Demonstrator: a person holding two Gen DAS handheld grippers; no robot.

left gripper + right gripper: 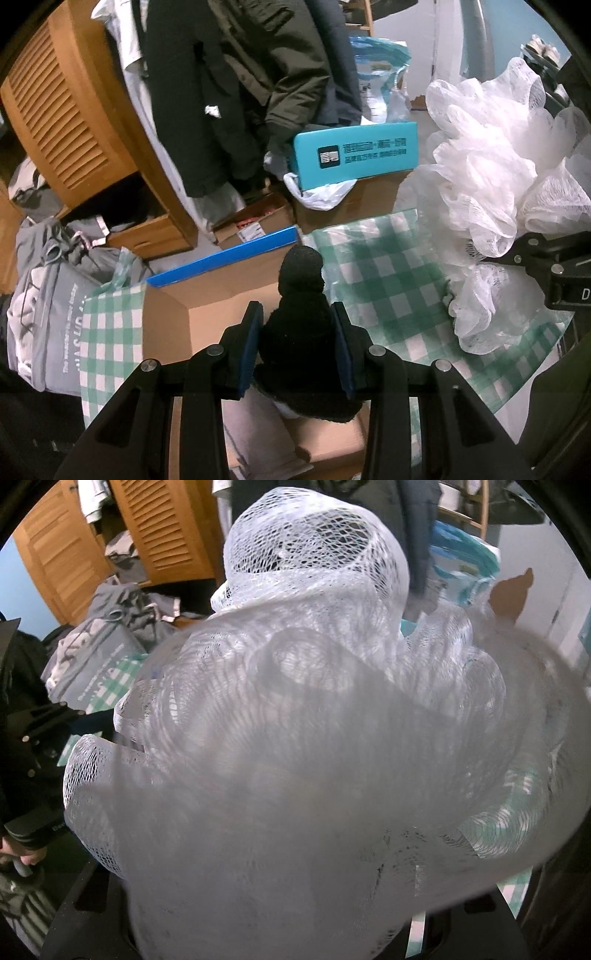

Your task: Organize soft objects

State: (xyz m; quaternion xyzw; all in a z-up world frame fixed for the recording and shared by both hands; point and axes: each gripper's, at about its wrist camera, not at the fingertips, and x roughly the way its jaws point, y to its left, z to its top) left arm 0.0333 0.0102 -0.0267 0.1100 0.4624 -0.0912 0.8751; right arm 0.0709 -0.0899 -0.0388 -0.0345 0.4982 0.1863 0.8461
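In the left wrist view my left gripper [295,310] is shut on a black fuzzy soft thing [299,273], which pokes up between the blue pads [249,332]. It hangs over an open cardboard box [207,299] with a blue edge. At the right a white mesh bath pouf [491,166] billows around my right gripper [517,251], which is clamped on it. In the right wrist view the pouf [314,701] fills nearly everything and hides that gripper's fingers. The left gripper [55,716] shows at the left edge.
A green checked cloth [388,280] covers the table. Behind it lie a teal box [354,155] on cartons, hanging dark jackets [236,92], a louvred wooden door [62,122] and a grey bag of clothes [48,314]. A person's hand [26,856] grips a handle.
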